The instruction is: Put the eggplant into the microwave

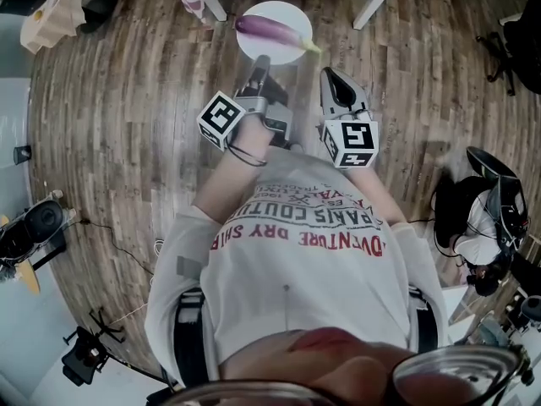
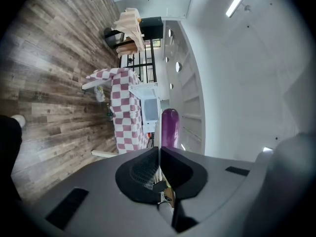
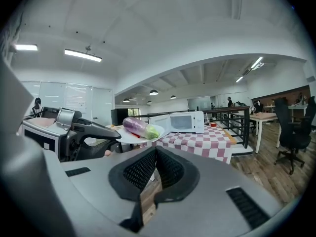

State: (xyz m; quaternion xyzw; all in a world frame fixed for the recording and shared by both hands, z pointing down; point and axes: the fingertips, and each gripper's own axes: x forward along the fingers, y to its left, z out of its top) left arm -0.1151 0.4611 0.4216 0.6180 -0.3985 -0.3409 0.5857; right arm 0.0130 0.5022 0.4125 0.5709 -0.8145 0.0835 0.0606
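Above the wooden floor, the plate is clamped by the left gripper's jaws (the right gripper's are closed, empty) and should be carried level, lest the eggplant roll.

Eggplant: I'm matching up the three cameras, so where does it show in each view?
Head view: the eggplant lies at top centre, on the white plate.
Left gripper view: centre, upright in the picture, purple end on top.
Right gripper view: left of centre, on the plate.
Shared landmark: the red-checked tablecloth, in all three.
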